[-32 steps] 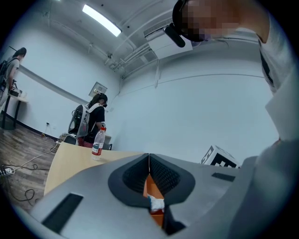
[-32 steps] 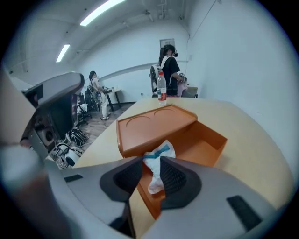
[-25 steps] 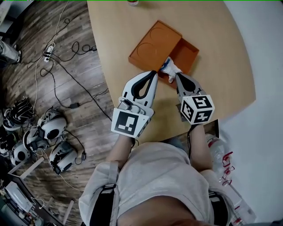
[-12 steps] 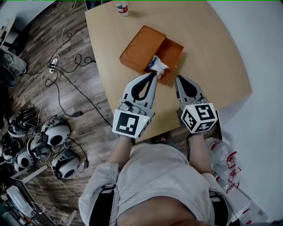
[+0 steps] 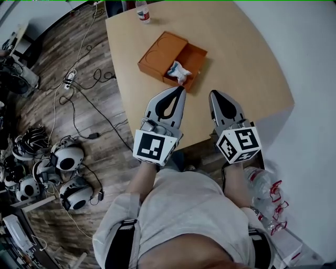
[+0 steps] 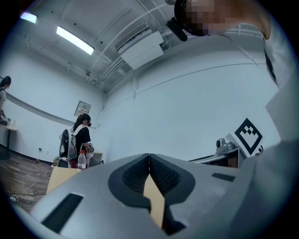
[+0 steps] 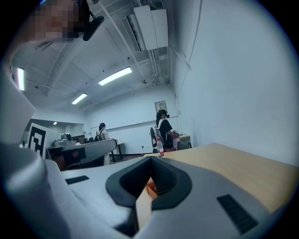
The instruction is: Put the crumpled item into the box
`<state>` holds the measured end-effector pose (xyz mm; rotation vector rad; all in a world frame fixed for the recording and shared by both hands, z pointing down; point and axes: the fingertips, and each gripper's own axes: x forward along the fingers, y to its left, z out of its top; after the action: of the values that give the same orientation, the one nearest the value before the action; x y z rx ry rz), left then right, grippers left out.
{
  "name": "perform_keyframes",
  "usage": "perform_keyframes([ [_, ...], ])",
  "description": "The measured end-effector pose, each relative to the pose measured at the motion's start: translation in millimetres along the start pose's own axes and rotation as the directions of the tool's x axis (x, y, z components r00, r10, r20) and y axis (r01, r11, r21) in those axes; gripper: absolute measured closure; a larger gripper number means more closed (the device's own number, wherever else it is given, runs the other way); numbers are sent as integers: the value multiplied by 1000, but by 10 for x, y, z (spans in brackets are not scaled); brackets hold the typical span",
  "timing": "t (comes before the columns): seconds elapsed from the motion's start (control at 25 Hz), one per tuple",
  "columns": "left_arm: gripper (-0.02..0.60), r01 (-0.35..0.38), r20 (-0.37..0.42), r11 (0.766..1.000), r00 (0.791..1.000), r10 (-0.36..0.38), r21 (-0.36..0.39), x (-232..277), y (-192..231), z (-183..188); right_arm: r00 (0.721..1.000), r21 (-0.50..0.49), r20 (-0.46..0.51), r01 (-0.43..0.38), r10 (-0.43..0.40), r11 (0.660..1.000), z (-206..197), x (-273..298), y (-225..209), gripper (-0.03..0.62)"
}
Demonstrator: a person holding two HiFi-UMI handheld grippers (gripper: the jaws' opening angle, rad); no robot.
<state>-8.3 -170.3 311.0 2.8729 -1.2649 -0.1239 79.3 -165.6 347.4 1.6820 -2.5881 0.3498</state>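
Wood floor [image 5: 47, 73] strewn with cables [image 5: 89, 100] runs left of one pale table [image 5: 247, 63], which carries one orange box [image 5: 160, 52], its tray [image 5: 197, 58] slid open to the right, and one bottle [image 5: 142, 10] at the far edge. One white crumpled item [image 5: 177, 71] lies inside the open tray, in its near half; it is a rumpled lump whose long axis I cannot tell. Two tools point at the box from the near table edge: the left tool [image 5: 181, 89] and the right tool [image 5: 214, 95] each have jaws pressed together, holding nothing.
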Motion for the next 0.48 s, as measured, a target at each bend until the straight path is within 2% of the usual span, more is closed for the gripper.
perform_keyframes([
  [0.48,568,2,32,999,999,-4,51,-451,-844,282,993,-19,114,-35,36,999,236,-1014,200,583],
])
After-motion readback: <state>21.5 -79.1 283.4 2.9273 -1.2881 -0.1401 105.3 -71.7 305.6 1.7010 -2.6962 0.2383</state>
